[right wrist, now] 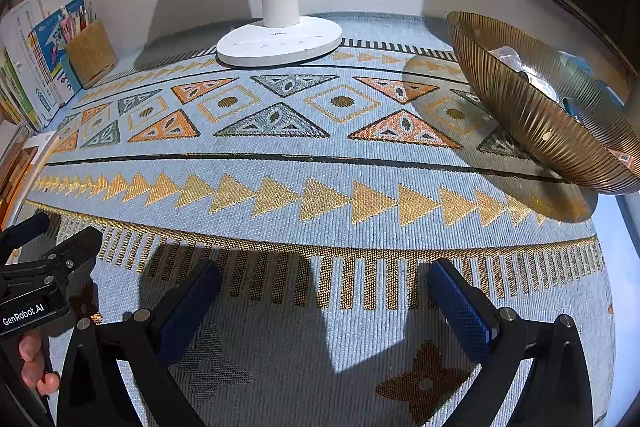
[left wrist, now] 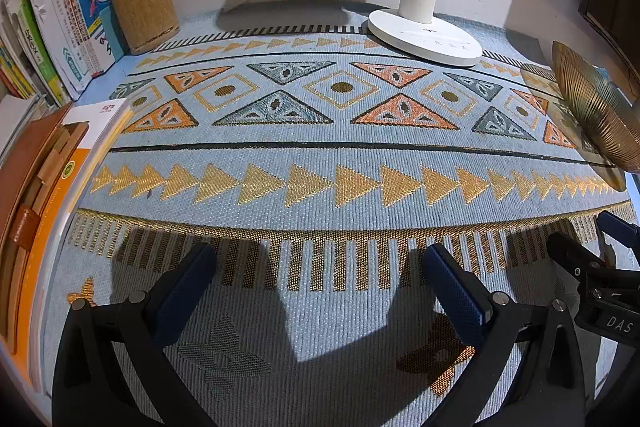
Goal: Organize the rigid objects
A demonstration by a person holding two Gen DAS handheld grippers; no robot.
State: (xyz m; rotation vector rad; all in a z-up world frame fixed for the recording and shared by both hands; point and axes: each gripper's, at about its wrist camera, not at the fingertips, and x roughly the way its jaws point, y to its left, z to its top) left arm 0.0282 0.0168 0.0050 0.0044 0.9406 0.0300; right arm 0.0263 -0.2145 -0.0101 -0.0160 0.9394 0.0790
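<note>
Both claws hang wide and empty over the blue woven patterned cloth (left wrist: 320, 155) on the counter — left claw (left wrist: 320, 279), right claw (right wrist: 324, 291). Small rigid items sit in the ribbed gold glass bowl (right wrist: 532, 123) at right. Reaching in risks clipping its rim — the bowl could tip or slide toward the white lamp base (right wrist: 280, 45).

Your patterned cloth (left wrist: 320, 155) covers the desk; on it stand a lamp base (left wrist: 424, 39), pen cup (left wrist: 146, 13), ribbed bowl (right wrist: 540, 107) and books (left wrist: 52, 39).
</note>
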